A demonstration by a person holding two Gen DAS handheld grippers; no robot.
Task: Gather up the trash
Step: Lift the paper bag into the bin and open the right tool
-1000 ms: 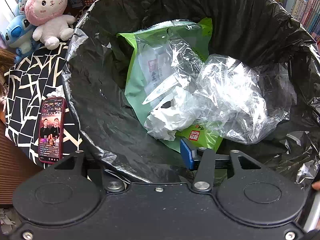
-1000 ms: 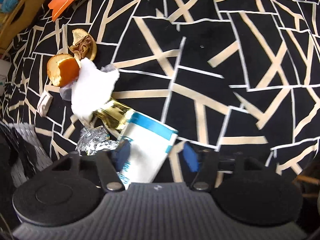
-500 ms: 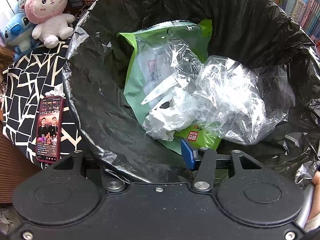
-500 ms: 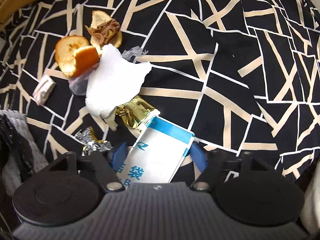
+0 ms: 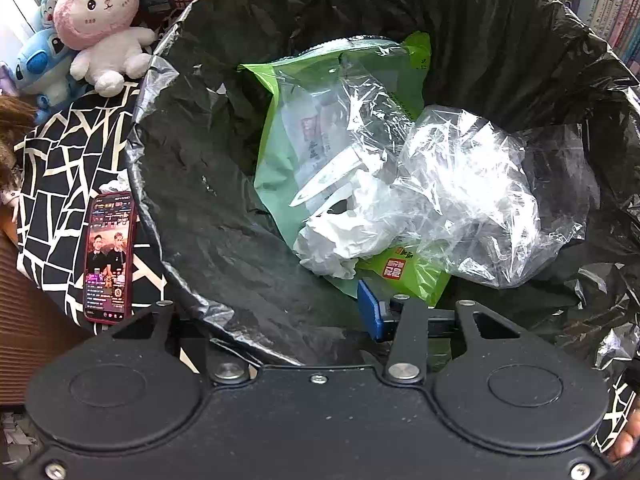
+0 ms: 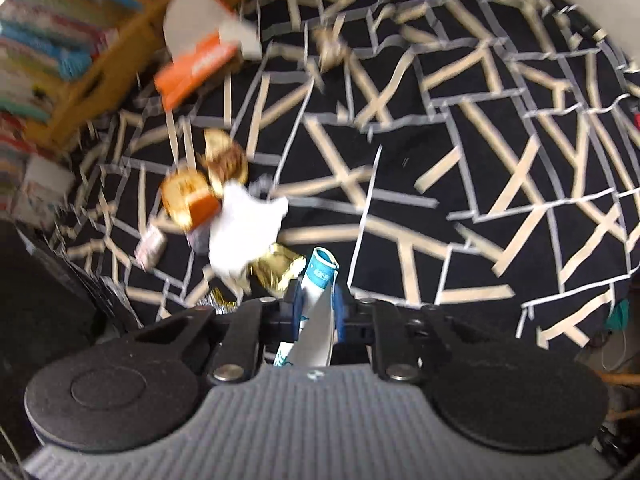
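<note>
Between the blue pads of the right gripper sits a white and blue packet, folded narrow; the jaws are closing and the pads press on its two sides. The packet is lifted above the black cloth with beige lines. Just beside it on the cloth lie a gold wrapper, a torn white paper and orange peel. An orange carton lies farther off.

The left gripper holds the rim of the black trash bag, with one blue pad inside the bag; its jaws are closing a little. The bag contains a green packet, clear plastic and crumpled tissue. A phone and a pink plush toy are outside the bag.
</note>
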